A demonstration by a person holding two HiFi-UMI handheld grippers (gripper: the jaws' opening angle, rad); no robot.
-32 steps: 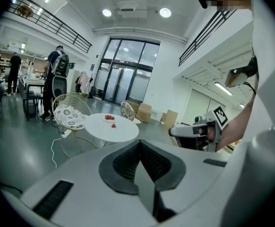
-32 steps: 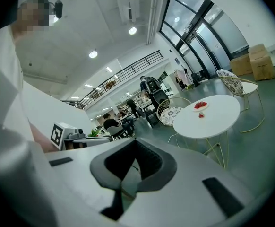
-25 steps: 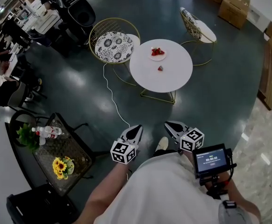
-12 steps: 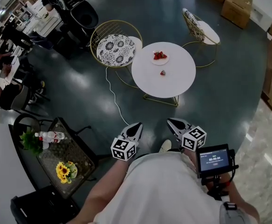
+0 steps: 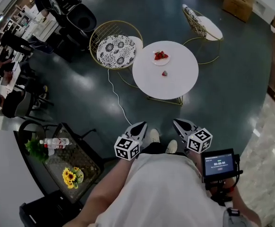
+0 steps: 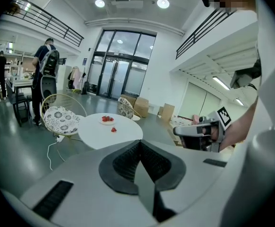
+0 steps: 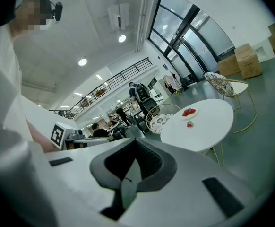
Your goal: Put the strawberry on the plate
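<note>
Your left gripper [image 5: 139, 126] has its jaws clenched on nothing, and your right gripper [image 5: 180, 124] likewise. Both are near your waist, well apart from the one table [image 5: 175, 86]. One loose strawberry [image 5: 164, 73] lies there near the single plate [image 5: 156, 60], which holds a red heap [image 5: 160, 56] too small to count. Two seats stand beside the table: a patterned chair [image 5: 116, 45] and a second chair [image 5: 202, 26].

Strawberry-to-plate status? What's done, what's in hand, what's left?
Done: nothing yet. The loose strawberry lies on the white table, beside the plate and apart from it; the plate already holds a few other strawberries.
In hand: nothing. The left claw and right claw are both shut and empty, well back from the table.
Left: walk up, pick up the loose strawberry and set it on the plate.
</note>
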